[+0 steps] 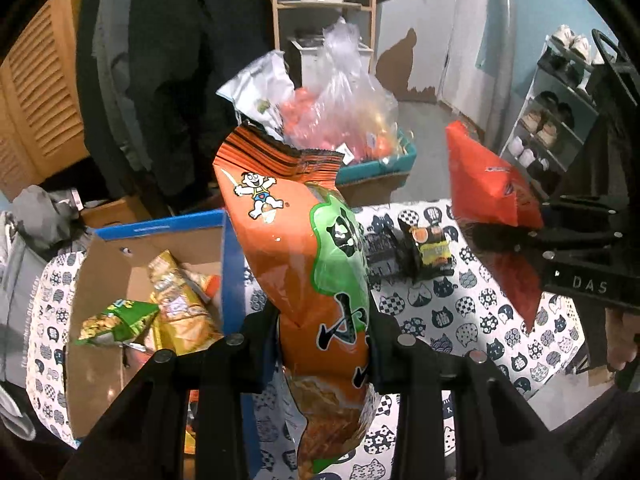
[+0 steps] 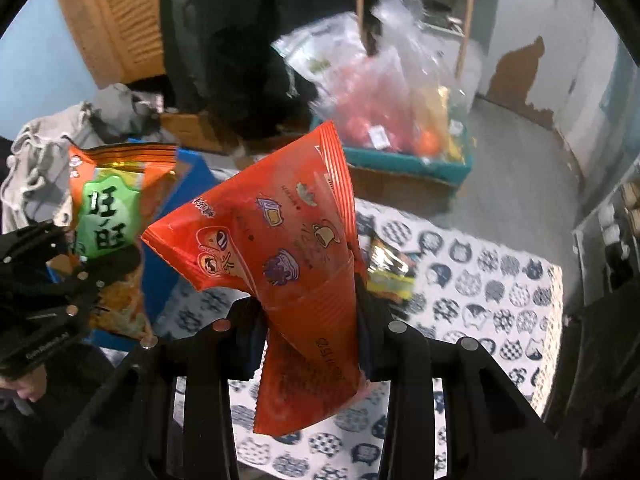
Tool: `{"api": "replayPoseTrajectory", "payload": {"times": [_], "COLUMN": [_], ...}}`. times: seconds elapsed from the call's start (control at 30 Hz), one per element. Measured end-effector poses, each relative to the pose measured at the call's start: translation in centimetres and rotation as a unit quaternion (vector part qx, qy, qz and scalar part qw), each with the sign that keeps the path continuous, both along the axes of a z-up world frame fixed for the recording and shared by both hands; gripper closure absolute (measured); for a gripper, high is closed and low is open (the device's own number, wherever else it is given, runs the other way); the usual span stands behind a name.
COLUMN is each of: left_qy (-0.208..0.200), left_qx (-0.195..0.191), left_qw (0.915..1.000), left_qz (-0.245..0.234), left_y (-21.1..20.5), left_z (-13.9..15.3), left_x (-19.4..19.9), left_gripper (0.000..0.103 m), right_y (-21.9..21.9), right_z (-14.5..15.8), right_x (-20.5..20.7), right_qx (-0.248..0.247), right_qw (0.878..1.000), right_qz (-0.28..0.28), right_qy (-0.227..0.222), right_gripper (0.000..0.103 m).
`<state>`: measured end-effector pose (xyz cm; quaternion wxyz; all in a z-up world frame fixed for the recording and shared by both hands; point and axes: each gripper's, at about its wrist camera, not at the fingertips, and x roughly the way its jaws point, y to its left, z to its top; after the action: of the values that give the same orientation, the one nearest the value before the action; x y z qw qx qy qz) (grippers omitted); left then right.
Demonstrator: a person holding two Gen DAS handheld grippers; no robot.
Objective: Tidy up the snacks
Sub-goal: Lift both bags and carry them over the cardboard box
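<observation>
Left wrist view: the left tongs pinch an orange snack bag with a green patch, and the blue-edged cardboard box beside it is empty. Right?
Not quite. The left tongs do pinch the orange snack bag, but the cardboard box is not empty: the left wrist view shows yellow and green snack packets lying inside.

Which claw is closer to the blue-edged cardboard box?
Left. The left claw, clamped on the orange bag, is right beside the box. The right claw, holding the red bag, is farther off over the tablecloth.

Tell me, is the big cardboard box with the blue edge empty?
Not empty. The cardboard box already has snack bags inside: a green one and yellow ones lying at the bottom, with some room left.
</observation>
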<state>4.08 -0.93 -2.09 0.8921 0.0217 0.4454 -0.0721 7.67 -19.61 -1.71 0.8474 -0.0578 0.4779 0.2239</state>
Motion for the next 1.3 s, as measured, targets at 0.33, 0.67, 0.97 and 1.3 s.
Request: {"api": "replayPoseTrajectory", "payload": {"times": [0.33,0.67,0.97,1.3], "left_qy": [-0.034,-0.045,-0.036,-0.032], "left_qx": [-0.006,-0.018,-0.027,-0.017], "left_qw": [0.9991,0.9961,0.9921,0.9877], "left_qz": [0.024,0.073,0.117,0.152], "left_y": [4.3,10.7,15.8,19.7], "left_z": [2.2,2.8,1.7,0.7], "left_x": [-1.4,-2.1,-2.9,-3.7], "left_gripper": [0.067,0.067,0.067,0.067], "right_y": [6.1,12.7,18.3,23.4], "right_z": [3.0,3.6,3.5,1.9], "right_x": [-0.6,-0.2,0.5,1.6], "right_qx": [0.024,0.028,0.033,0.033], "right_qw": [0.999,0.996,0.993,0.991], "right_qz": [0.043,0.085,0.111,0.129], "right_qy": [-0.019,-0.01,0.002,0.033], "right_gripper": [0.068,0.068,0.067,0.067]}}
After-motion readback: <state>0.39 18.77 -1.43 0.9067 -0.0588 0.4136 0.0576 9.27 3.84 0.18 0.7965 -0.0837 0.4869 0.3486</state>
